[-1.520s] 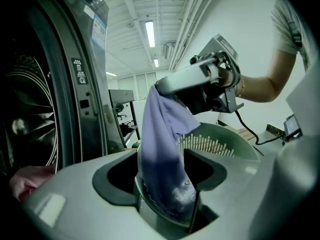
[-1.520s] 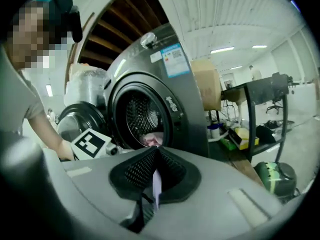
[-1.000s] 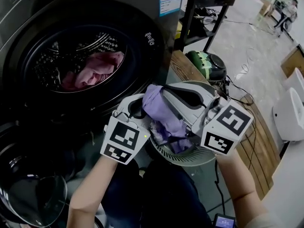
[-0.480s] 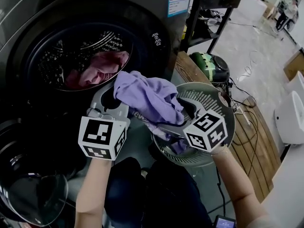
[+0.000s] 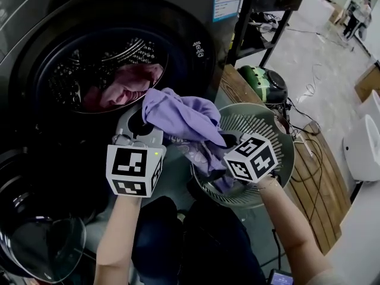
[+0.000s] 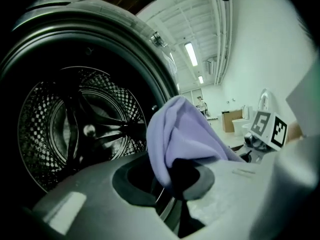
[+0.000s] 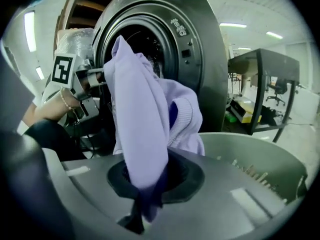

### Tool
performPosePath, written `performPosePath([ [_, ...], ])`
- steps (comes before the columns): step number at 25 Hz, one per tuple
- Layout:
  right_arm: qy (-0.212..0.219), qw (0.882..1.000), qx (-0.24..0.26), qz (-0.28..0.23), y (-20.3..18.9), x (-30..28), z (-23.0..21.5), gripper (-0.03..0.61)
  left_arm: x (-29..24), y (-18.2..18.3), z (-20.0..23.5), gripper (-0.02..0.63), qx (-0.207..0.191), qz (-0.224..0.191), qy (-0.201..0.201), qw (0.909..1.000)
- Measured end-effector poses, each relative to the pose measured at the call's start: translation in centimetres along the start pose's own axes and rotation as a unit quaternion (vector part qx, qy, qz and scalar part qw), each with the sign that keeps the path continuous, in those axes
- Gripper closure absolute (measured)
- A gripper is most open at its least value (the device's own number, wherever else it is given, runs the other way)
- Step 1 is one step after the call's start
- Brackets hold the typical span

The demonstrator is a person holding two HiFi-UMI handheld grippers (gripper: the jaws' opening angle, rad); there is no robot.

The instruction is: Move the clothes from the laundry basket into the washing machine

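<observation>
A lavender garment (image 5: 181,119) stretches between my two grippers in front of the washing machine's open drum (image 5: 101,70), where pink clothes (image 5: 122,85) lie. My left gripper (image 5: 144,122) is shut on the garment's upper end near the drum's lower rim; the left gripper view shows the cloth (image 6: 182,136) pinched in my left gripper (image 6: 172,176). My right gripper (image 5: 222,149) is low inside the round grey laundry basket (image 5: 282,159). Its jaws have just been closing, and the right gripper (image 7: 145,186) pinches the hanging cloth (image 7: 140,124).
The washer's glass door (image 5: 41,248) hangs open at the lower left. A black shelf (image 5: 255,16), a green and black canister (image 5: 261,82) and a wooden platform (image 5: 312,177) stand to the right. My knees are just below the basket.
The left gripper carried the garment's top left toward the drum, spreading the cloth out. The right gripper sank into the basket and now holds the garment lower down.
</observation>
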State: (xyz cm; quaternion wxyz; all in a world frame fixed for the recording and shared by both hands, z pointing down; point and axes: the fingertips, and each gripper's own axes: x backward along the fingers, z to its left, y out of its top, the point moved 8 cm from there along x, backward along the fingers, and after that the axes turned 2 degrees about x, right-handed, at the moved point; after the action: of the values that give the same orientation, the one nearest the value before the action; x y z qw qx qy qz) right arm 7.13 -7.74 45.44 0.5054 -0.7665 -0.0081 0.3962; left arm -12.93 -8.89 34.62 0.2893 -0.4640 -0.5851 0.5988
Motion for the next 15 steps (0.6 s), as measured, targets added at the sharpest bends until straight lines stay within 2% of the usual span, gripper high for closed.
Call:
performPosePath([
  [2, -0.010, 0.999, -0.012, -0.030, 0.8, 1.3, -0.4, 0.518, -0.3, -0.2, -0.2, 0.528, -0.018, 0.009, -0.007, 0.9998],
  [4, -0.009, 0.997, -0.037, -0.071, 2.1, 2.5, -0.6, 0.520, -0.7, -0.5, -0.3, 0.486, -0.018, 0.023, -0.026, 0.9992],
  [7, -0.005, 0.991, -0.053, -0.126, 4.6, 4.0, -0.3, 0.522, -1.2, -1.0, -1.2, 0.369, 0.002, 0.041, -0.083, 0.9957],
  [10, -0.001, 0.985, -0.048, -0.164, 7.5, 4.7, 0.6, 0.523, -1.3, -0.9, -1.9, 0.315, 0.008, 0.043, -0.131, 0.9905],
  [12, 0.004, 0.983, -0.037, -0.181, 9.4, 4.5, 1.3, 0.523, -1.1, -0.8, -1.8, 0.308, 0.014, 0.039, -0.142, 0.9890],
  [15, 0.014, 0.979, -0.020, -0.200, 11.8, 3.8, 2.1, 0.523, -0.7, -0.7, -1.1, 0.292, 0.027, 0.033, -0.128, 0.9909],
])
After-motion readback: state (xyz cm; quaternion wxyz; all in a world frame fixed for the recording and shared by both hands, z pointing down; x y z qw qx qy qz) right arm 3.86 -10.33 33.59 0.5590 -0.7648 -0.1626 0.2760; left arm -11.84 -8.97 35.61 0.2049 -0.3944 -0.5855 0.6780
